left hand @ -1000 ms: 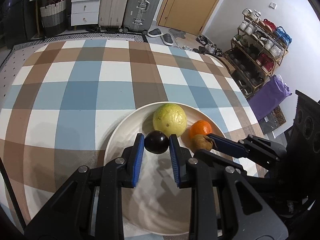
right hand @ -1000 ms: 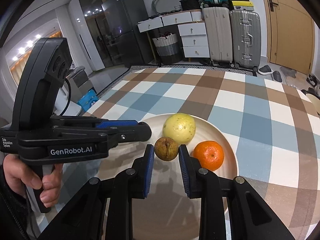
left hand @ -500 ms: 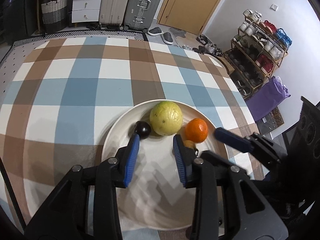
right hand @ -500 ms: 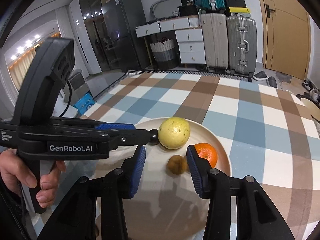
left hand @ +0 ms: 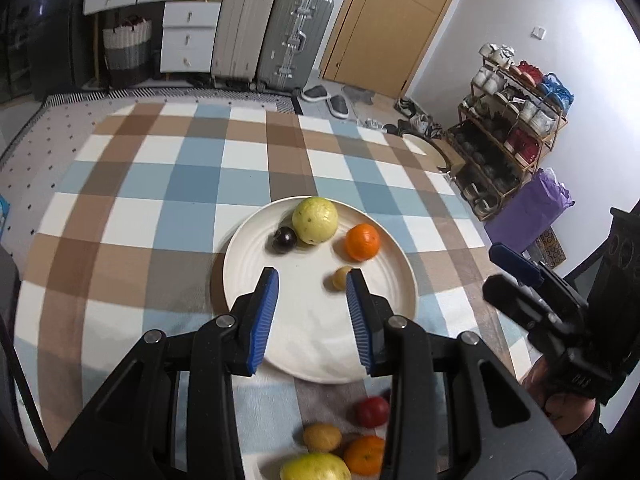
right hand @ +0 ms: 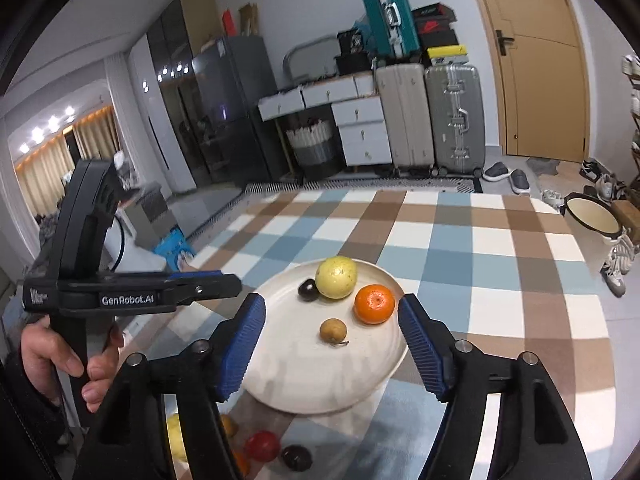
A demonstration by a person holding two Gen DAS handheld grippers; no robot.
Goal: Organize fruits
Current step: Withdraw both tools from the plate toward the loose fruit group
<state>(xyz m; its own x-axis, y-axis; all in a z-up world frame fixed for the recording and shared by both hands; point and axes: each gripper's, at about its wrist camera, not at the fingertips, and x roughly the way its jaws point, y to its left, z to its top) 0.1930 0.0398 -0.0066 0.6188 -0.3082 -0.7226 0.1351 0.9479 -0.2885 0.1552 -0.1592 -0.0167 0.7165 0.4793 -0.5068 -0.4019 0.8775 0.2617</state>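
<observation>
left gripper [left hand: 312, 280]: loose, nothing in it | right gripper [right hand: 332, 312]: jaws spreading, empty too | white plate [right hand: 280, 368]: big yellow-green fruit [right hand: 336, 277] touching dark plum [right hand: 308, 290], orange [right hand: 374, 303] and small brown fruit [right hand: 333, 330] apart | more fruit on checked cloth [left hand: 140, 184] near the plate's front edge

A white plate [left hand: 316, 332] sits on a blue, brown and white checked cloth [left hand: 160, 200], bearing an orange mandarin [left hand: 362, 242].
</observation>
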